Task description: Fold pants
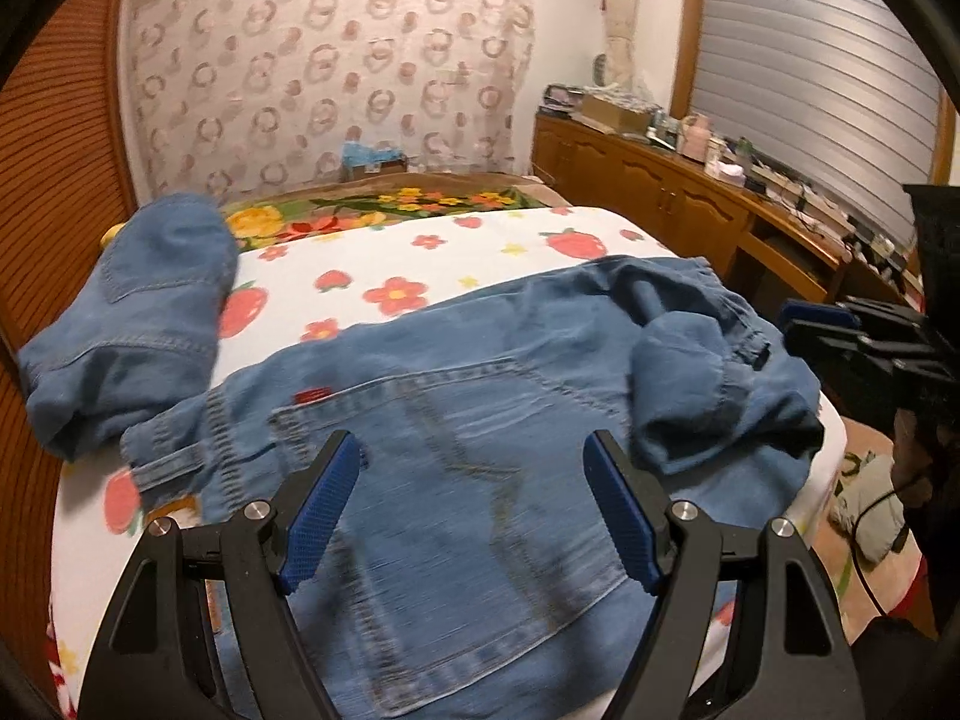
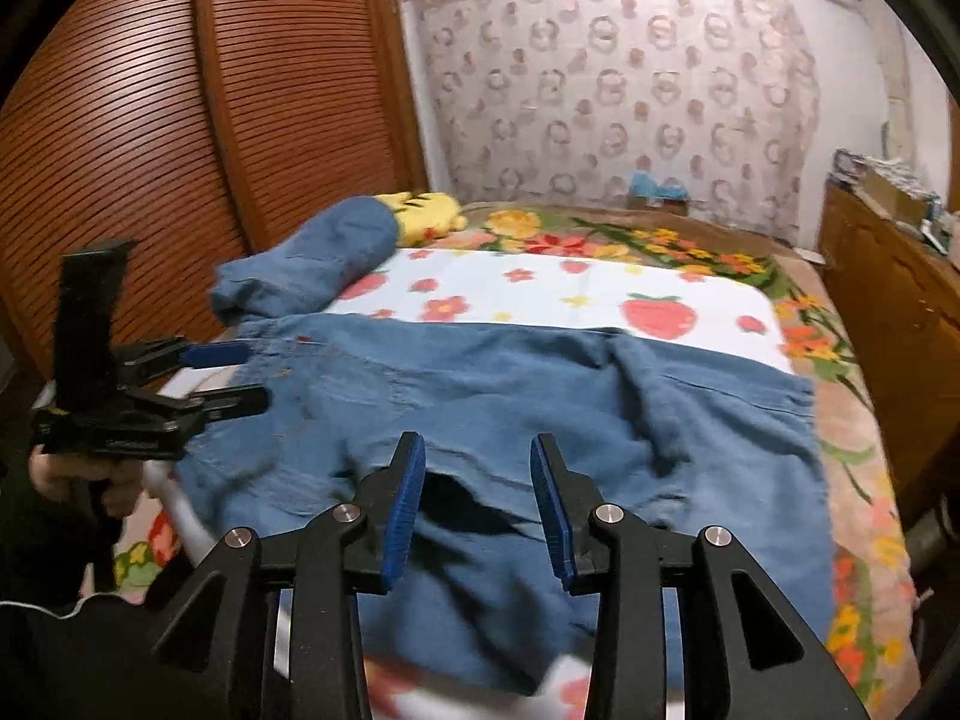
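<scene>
Slatted brown wood doors far left. Left gripper: blue ribbed pads spread wide, nothing between them, hovering over the jeans. Jeans are soft blue denim, lying crumpled across the sheet, which is white with a strawberry and flower print. Stitched back pocket with a small red tag faces up. One leg is bunched into a rounded lump at the left end, near a yellow plush; another fold is heaped at the right end. Frames are motion-blurred, so seam detail is soft.

Right gripper: pads apart by a narrower gap, holding nothing, above the jeans' near edge. In the left wrist view it sits just off the right end of the denim.

Beyond the sheet: floral blanket, then a curtain with a ring pattern. Far right: wooden cabinet with a cluttered top, ribbed grey shutter above it.
</scene>
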Motion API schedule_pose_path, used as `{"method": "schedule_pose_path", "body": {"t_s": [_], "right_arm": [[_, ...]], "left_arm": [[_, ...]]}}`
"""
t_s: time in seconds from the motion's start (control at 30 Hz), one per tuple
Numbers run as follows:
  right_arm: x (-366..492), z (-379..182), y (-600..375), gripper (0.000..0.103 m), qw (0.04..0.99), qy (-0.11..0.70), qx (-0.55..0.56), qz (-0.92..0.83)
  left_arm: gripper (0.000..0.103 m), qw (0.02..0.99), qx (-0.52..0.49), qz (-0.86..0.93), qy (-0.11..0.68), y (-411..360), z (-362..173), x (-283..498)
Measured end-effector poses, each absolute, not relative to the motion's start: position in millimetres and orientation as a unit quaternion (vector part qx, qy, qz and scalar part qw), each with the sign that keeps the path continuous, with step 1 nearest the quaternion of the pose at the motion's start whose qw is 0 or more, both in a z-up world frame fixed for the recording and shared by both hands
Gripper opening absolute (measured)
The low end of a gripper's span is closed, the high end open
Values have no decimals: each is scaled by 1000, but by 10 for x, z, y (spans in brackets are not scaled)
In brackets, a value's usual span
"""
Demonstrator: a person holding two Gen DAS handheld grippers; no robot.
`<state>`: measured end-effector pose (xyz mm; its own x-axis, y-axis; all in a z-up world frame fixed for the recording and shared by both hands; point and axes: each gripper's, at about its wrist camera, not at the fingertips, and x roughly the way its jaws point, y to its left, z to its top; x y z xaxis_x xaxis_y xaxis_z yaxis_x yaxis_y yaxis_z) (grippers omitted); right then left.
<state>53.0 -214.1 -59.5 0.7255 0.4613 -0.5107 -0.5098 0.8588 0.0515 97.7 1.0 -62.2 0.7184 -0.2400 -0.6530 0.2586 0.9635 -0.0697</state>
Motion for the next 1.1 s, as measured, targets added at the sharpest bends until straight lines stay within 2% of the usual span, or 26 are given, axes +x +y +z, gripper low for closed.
{"method": "schedule_pose_path", "body": {"t_s": [0.4,0.83,0.9,0.97,1.0,1.07,1.1], "right_arm": [[843,-885,-2271,42,937,301,-11,179],[908,-828,-2232,43,931,317,6,179],[937,-842,-2267,43,930,318,10,185],[986,-876,-2320,43,929,317,12,190],[1006,-898,-2338,43,929,316,13,192],[1048,-921,-2363,43,929,313,14,199],[1047,-914,-2362,36,929,310,14,201]], "left_arm": [[78,918,38,-191,345,-452,-512,1049],[78,897,43,-244,367,-867,-644,1129],[72,895,46,-243,372,-910,-686,1184],[57,893,48,-245,374,-940,-713,1218],[53,892,48,-249,375,-954,-725,1228],[35,891,50,-252,374,-973,-737,1236],[31,892,50,-250,373,-974,-736,1229]]}}
